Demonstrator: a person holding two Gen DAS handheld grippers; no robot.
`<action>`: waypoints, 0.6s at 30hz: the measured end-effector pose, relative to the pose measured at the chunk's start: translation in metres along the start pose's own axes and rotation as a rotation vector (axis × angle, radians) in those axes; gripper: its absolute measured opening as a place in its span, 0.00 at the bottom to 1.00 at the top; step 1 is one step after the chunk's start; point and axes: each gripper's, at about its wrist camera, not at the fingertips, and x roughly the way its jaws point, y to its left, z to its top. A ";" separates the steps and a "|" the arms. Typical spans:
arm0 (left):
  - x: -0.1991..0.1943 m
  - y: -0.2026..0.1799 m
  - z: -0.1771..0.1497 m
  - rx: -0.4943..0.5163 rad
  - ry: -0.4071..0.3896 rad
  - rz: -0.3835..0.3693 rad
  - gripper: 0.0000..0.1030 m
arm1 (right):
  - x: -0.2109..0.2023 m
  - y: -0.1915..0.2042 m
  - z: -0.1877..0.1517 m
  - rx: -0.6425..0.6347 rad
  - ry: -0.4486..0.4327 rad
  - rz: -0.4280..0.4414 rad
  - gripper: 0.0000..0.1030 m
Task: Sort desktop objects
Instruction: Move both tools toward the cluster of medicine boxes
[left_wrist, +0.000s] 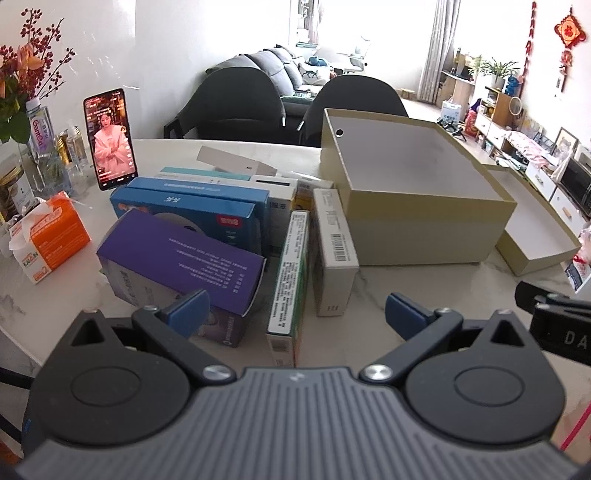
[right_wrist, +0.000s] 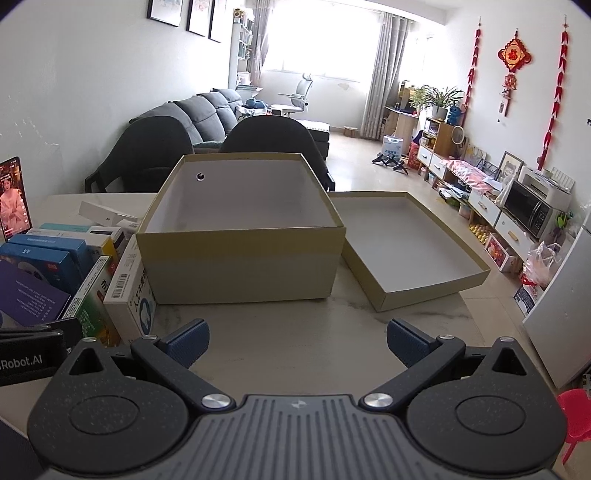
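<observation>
Boxes (left_wrist: 207, 236) stood packed left of the big open carton (left_wrist: 417, 199), long axes running away from the left gripper (left_wrist: 295, 314), which was nearer them and gaped empty. The right gripper (right_wrist: 295, 343), also spread and empty, faced the carton. Carton and lid (right_wrist: 410, 243) held nothing.

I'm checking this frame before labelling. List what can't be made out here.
- Small boxes at the back of the pile: left view, hidden behind the blue boxes.
- Pile's left part: right view, cut off by the edge.
- Purple box print: too small to read.
- Big box floor: right view, hidden by its near wall.
</observation>
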 end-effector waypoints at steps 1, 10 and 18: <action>0.001 0.002 0.000 -0.004 0.003 0.003 1.00 | 0.001 0.001 0.000 -0.003 0.002 0.000 1.00; 0.013 0.021 0.002 -0.057 0.030 0.032 1.00 | 0.009 0.006 0.001 -0.019 0.020 0.008 1.00; 0.020 0.041 0.005 -0.122 0.039 0.066 1.00 | 0.017 0.012 0.001 -0.030 0.022 0.027 1.00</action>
